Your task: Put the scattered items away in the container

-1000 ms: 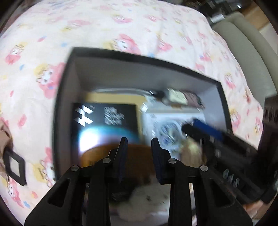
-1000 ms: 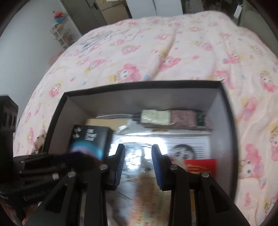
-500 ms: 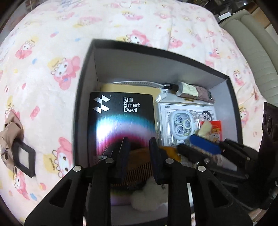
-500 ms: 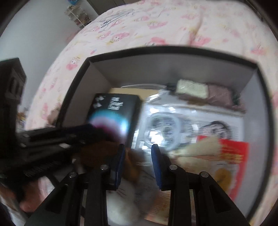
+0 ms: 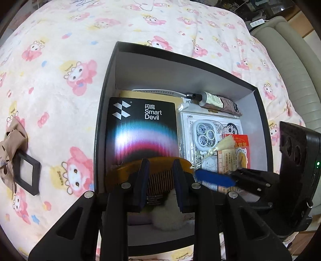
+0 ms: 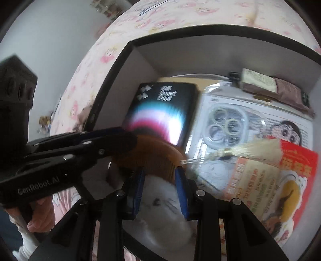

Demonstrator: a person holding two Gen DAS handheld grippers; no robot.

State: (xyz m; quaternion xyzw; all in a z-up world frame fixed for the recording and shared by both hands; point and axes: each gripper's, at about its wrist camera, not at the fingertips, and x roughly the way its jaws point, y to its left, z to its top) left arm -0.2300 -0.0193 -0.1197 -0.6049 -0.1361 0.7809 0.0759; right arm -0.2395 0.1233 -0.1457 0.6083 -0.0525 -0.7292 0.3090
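we see the black box [image 5: 262, 112] on the cartoon-print blanket [image 5: 60, 60]. inside it, a wooden comb [image 5: 160, 176] lies across the near end of the smart devil pack [image 5: 140, 128]. our left gripper [image 5: 159, 180] hangs over the comb, jaws parted, holding nothing. our right gripper [image 6: 159, 188], likewise parted and empty, hovers above a white fluffy thing [image 6: 160, 202] near the comb.

Pink cartoon-print blanket [image 5: 66, 60] covers bed, w/ yellow & blue bits in pattern. Beige padded headboard [image 5: 289, 66] at far right edge. White power strip [image 5: 257, 22] just beyond it, top right. Grey wall [image 6: 50, 36] & small shelf [image 6: 106, 8] far left in right view.
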